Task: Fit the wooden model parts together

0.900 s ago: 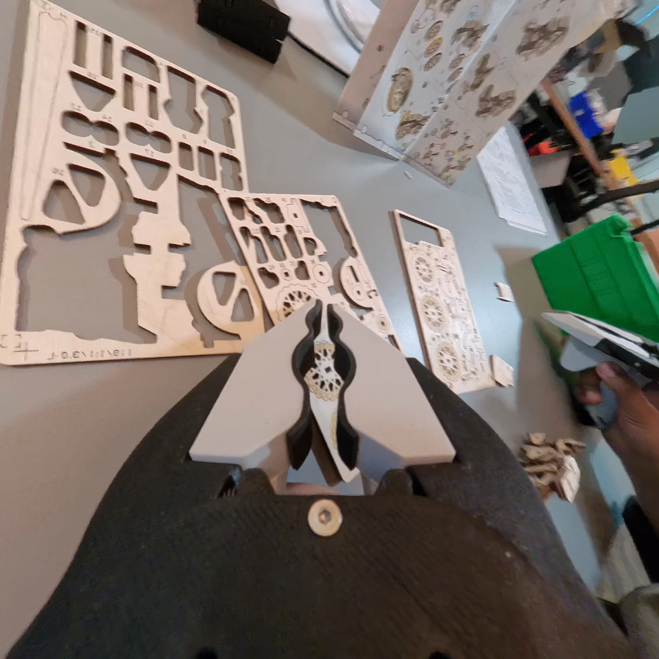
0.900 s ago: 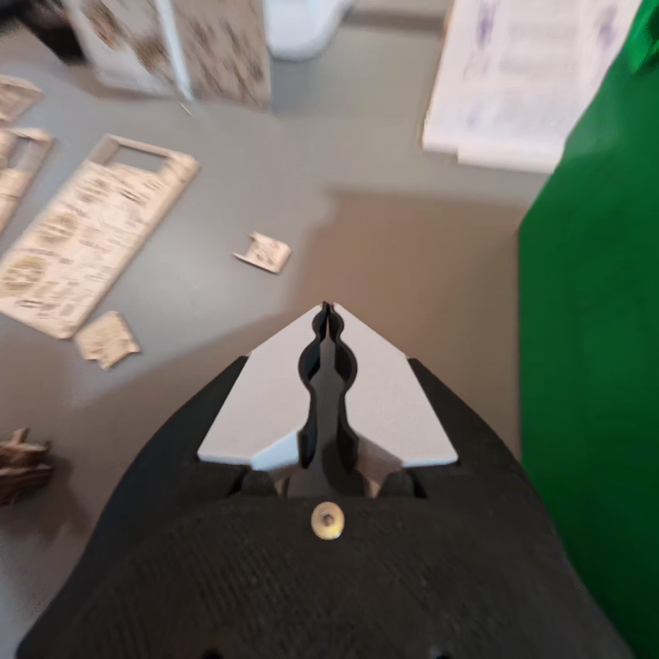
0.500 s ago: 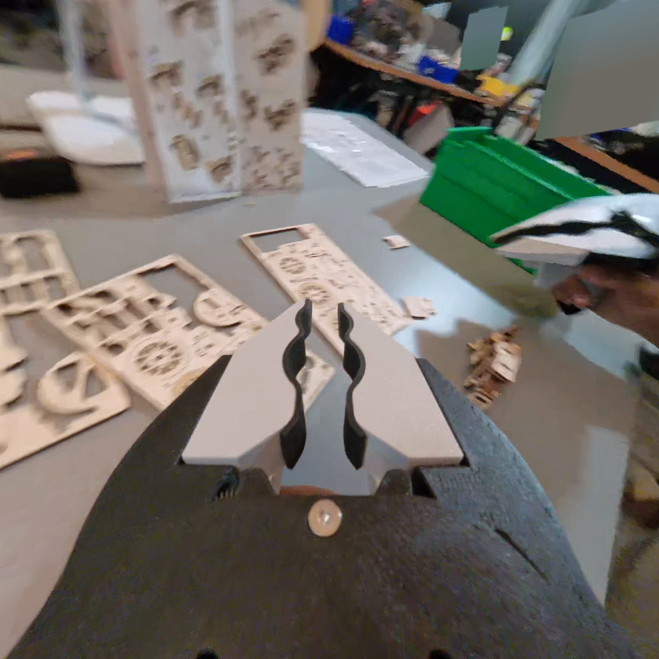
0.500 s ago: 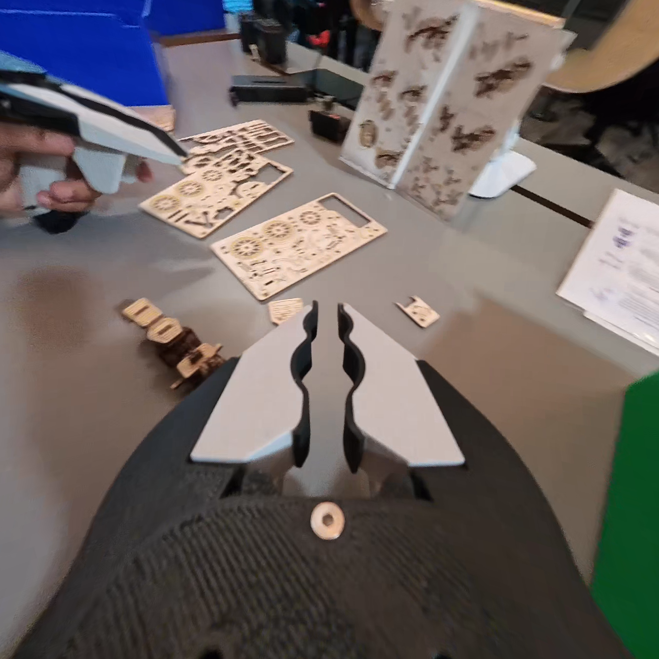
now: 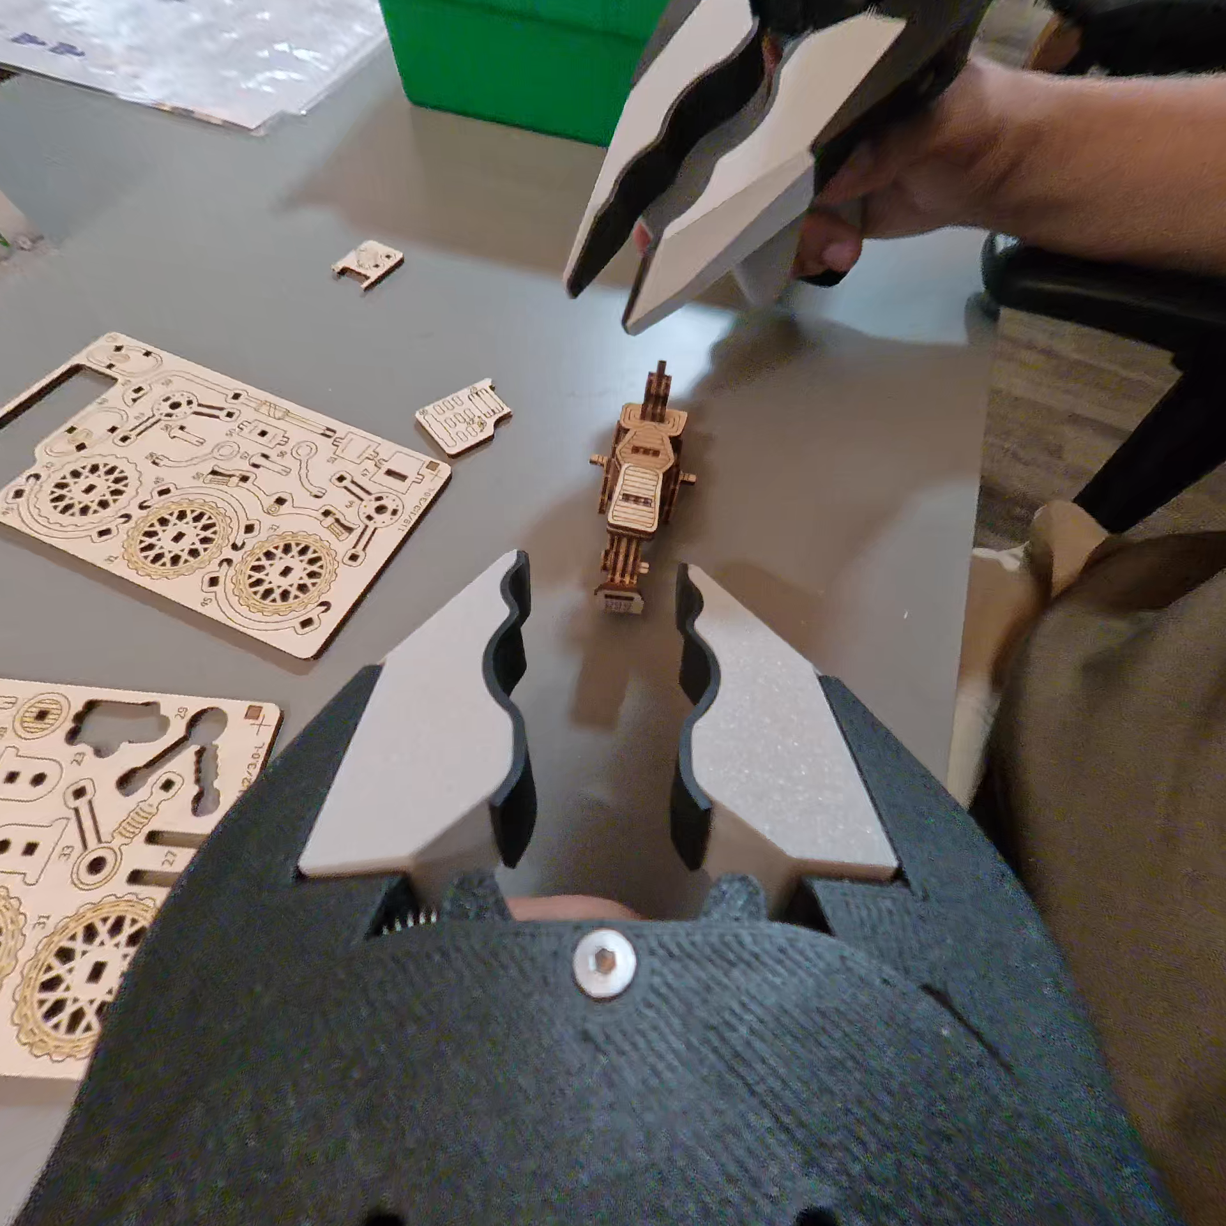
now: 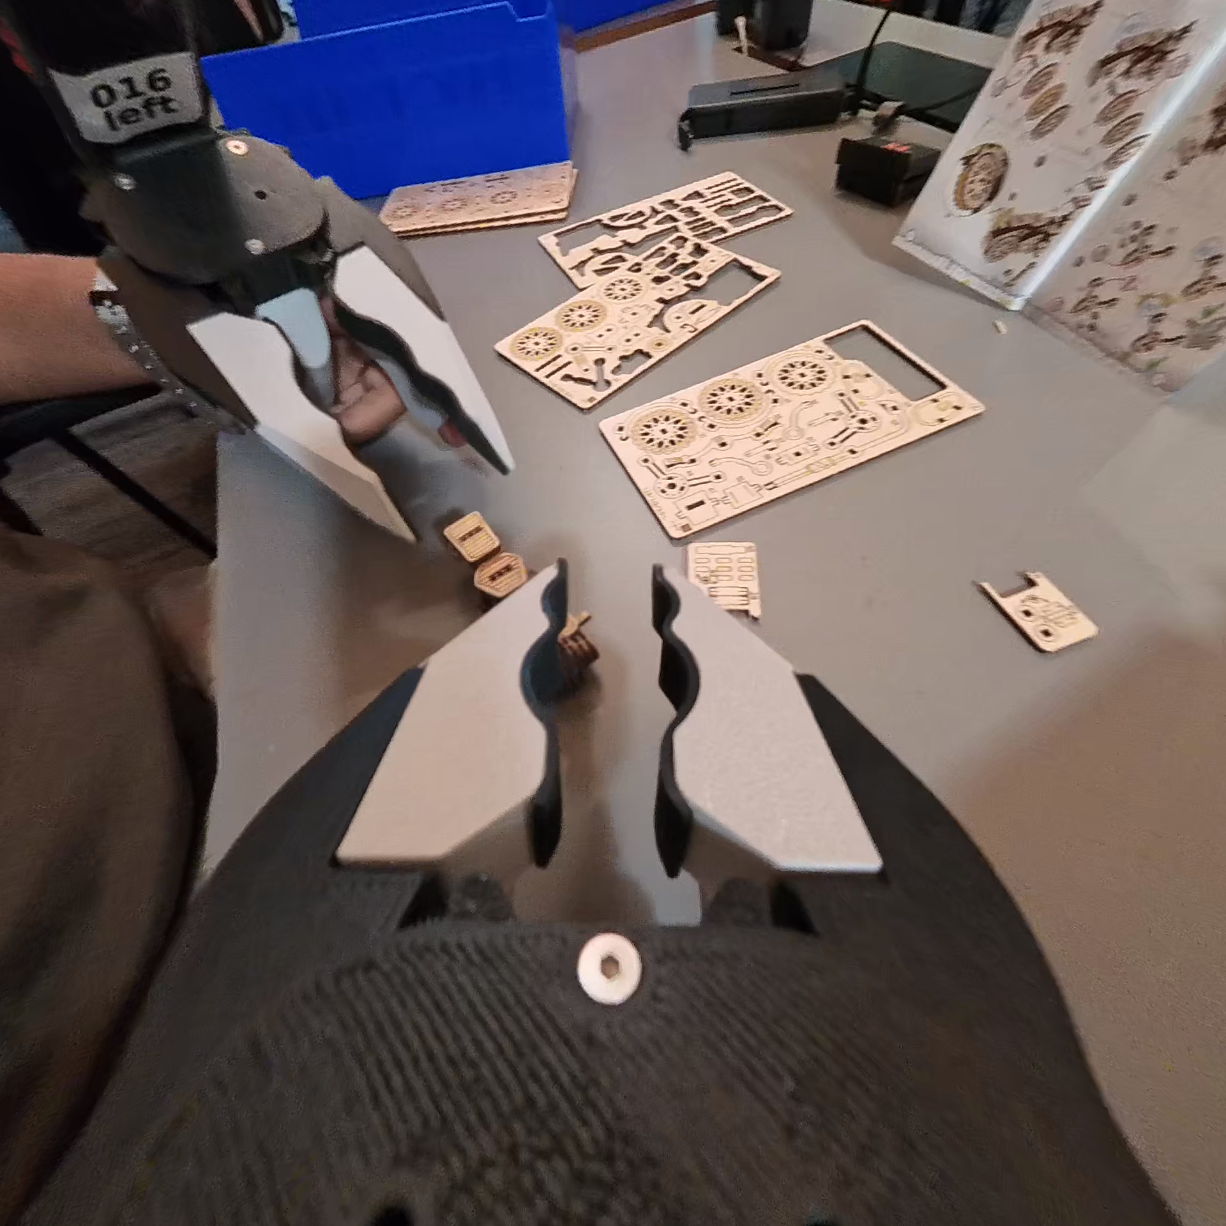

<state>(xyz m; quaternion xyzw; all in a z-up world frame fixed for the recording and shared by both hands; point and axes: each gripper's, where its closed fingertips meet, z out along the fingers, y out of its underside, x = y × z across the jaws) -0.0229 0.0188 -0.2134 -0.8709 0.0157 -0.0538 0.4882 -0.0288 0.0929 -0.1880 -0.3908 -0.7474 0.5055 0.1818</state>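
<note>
A small, partly built wooden model (image 5: 637, 491) lies on the grey table near its front edge. My left gripper (image 5: 604, 570) is open and empty, its tips just short of the model's near end. My right gripper (image 5: 600, 308) shows above the model's far end, jaws apart. In the right wrist view my right gripper (image 6: 609, 569) is open and empty, and the model (image 6: 494, 570) lies partly hidden behind its left finger. The left gripper (image 6: 458, 501) hangs over the model's other end there.
Laser-cut wooden sheets (image 5: 219, 491) (image 5: 99, 829) (image 6: 789, 424) (image 6: 630, 332) lie left of the model. Two small loose pieces (image 5: 464, 418) (image 5: 367, 262) lie nearby. A green bin (image 5: 517, 60), a blue bin (image 6: 398, 113), an upright instruction sheet (image 6: 1094, 166) and black boxes (image 6: 882, 166) stand behind. My right fingertips sit around 9 centimeters from my left ones.
My left gripper was shut on a flat wheel piece, then opened and now holds nothing. My right gripper opened too. Both swung round to either end of the small model.
</note>
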